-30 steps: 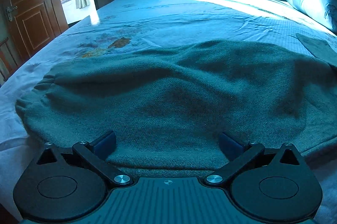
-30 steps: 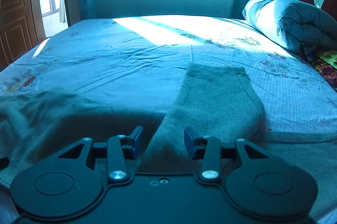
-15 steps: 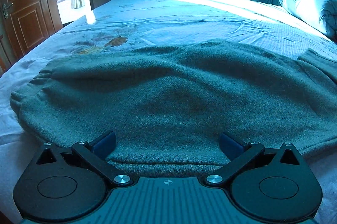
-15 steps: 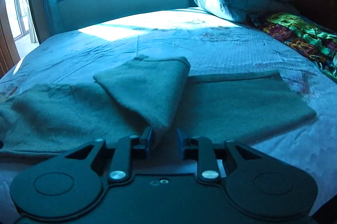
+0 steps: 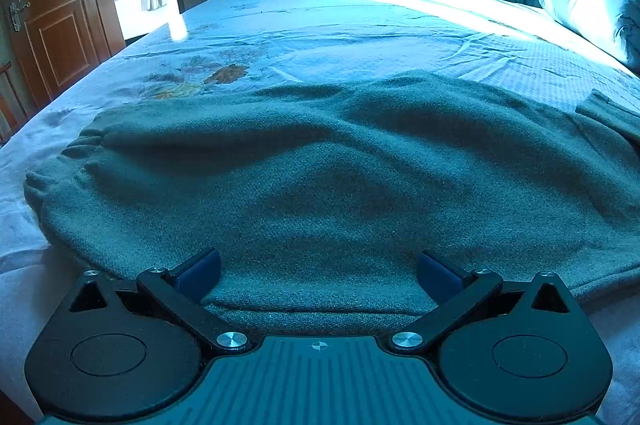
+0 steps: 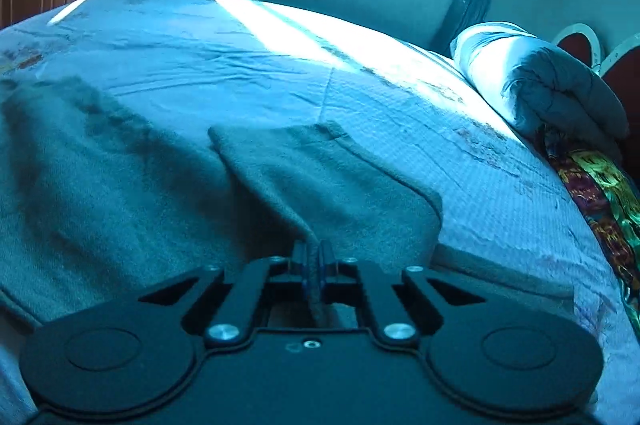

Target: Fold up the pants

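Right tool [image 6: 315, 267] is clamped on a fold of the grey-green knitted pants [image 5: 340, 185] spread on the blue-sheeted bed [image 5: 360, 33]; left tool [image 5: 318, 271] gapes apart over them. Such a thin pinch may slip, dropping the leg crooked.

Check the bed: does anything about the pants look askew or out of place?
Yes. One leg of the pants slants across the garment, its fold pinched in the shut right gripper. The cloth is rumpled, not flat.

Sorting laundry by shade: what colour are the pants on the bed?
Dark grey-green knit pants, plain with no pattern; clearest in the left wrist view.
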The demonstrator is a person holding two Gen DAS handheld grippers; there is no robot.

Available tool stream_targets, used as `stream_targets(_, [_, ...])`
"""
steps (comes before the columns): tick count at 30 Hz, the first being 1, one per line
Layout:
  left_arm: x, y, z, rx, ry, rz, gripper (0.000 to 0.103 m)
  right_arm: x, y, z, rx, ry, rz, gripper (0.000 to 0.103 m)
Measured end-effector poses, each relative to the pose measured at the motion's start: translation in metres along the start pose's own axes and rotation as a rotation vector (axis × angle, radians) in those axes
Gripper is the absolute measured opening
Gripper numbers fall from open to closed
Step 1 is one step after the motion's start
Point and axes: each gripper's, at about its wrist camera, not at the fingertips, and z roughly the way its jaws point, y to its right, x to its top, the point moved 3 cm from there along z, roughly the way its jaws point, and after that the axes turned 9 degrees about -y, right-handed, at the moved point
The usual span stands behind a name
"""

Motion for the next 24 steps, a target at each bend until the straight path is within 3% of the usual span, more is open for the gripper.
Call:
stream_targets(2, [0.000, 0.001, 0.000, 0.004, 0.001, 0.001, 0.103, -0.004, 0.029, -0.022, -0.011, 0.068, 0.116, 0.000])
stream_targets(5, [0.000, 0.002, 0.000, 0.013, 0.004, 0.001, 0.103, -0.032, 0.096, -0.045, -0.008, 0.102, 0.421, 0.000])
stream_targets(7, [-0.001, 0.003, 0.000, 0.018, 0.004, 0.003, 0.103, -0.066, 0.133, -0.039, 0.022, 0.047, 0.610, 0.001])
stream_targets(9, [0.000, 0.004, 0.000, 0.020, 0.003, 0.002, 0.103, -0.100, 0.150, -0.017, 0.075, -0.088, 0.717, 0.004])
stream_targets(10, [0.000, 0.004, 0.000, 0.021, 0.003, 0.002, 0.103, -0.111, 0.153, -0.013, 0.107, -0.101, 0.741, 0.003])
stream_targets(12, [-0.001, 0.004, 0.000, 0.020, 0.005, 0.004, 0.103, -0.120, 0.149, -0.026, 0.105, -0.061, 0.692, 0.008])
stream_targets(13, [-0.001, 0.003, 0.000, 0.020, 0.005, 0.005, 0.103, -0.120, 0.146, -0.033, 0.083, -0.042, 0.653, 0.023])
stream_targets(15, [-0.001, 0.003, 0.000, 0.021, 0.003, 0.003, 0.103, -0.118, 0.137, -0.047, 0.050, -0.001, 0.559, 0.030])
stream_targets(19, [0.000, 0.004, -0.001, 0.030, 0.003, 0.000, 0.103, -0.103, 0.106, -0.068, -0.067, 0.070, 0.223, 0.049])
stream_targets(21, [0.000, 0.004, -0.001, 0.029, 0.003, -0.002, 0.103, -0.097, 0.093, -0.067, -0.125, 0.075, 0.073, 0.050])
stream_targets(24, [-0.001, 0.004, -0.001, 0.030, 0.002, -0.002, 0.103, -0.090, 0.075, -0.063, -0.146, 0.104, -0.055, 0.050])
